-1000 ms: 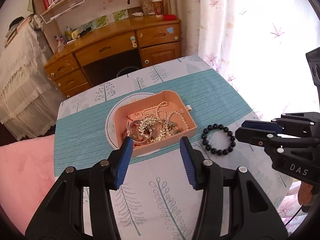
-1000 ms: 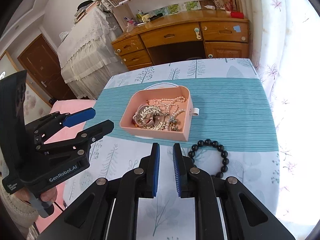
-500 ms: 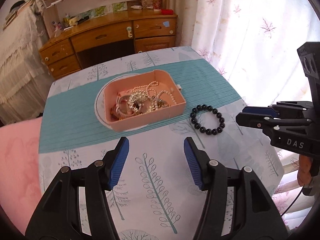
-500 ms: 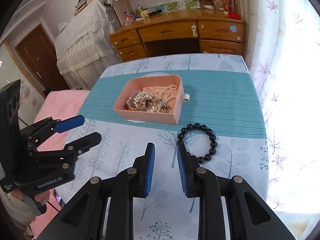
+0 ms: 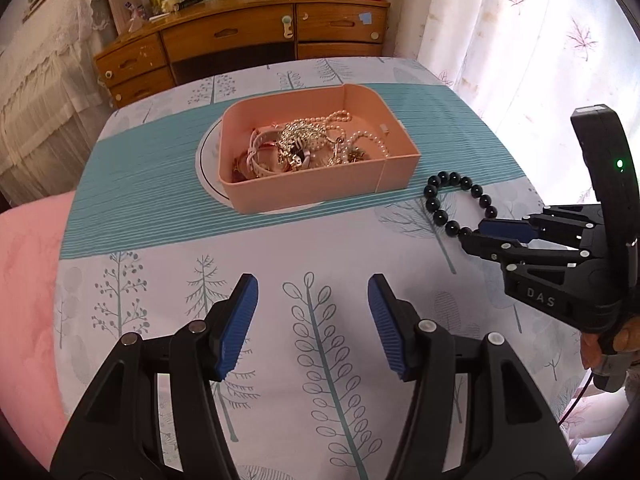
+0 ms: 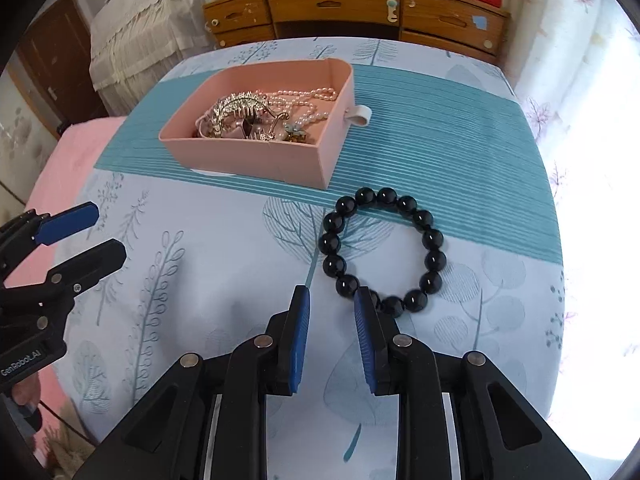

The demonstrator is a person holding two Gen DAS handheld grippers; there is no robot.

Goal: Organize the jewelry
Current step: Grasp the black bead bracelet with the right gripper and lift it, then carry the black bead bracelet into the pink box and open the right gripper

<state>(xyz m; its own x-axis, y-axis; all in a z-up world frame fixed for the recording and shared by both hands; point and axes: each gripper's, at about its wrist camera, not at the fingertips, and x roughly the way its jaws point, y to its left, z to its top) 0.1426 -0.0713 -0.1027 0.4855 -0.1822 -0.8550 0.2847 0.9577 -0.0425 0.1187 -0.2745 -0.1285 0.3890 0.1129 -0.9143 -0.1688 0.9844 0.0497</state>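
Note:
A pink open box (image 5: 396, 166) (image 6: 256, 160) holds a tangle of pearl strands, silver pieces and clips. A black bead bracelet (image 6: 434, 260) (image 5: 440, 208) lies flat on the tablecloth just right of the box. My right gripper (image 6: 330, 304) is open by a narrow gap, low over the cloth, its right fingertip touching or just over the bracelet's near edge; it also shows in the left wrist view (image 5: 480, 236). My left gripper (image 5: 312, 292) is open wide and empty above the near cloth; it also shows in the right wrist view (image 6: 100, 232).
The table carries a tree-print cloth (image 5: 168, 292) with a teal striped runner (image 5: 140, 200). A white round plate (image 5: 208, 160) lies under the box. A wooden desk (image 5: 240, 36) stands behind, a pink bed (image 5: 24, 280) at left, curtains (image 5: 500, 32) at right.
Both grippers have come down and closer to the table. The right gripper's jaws have opened a little and it has reached the bracelet's near edge. The left has drawn back from the box.

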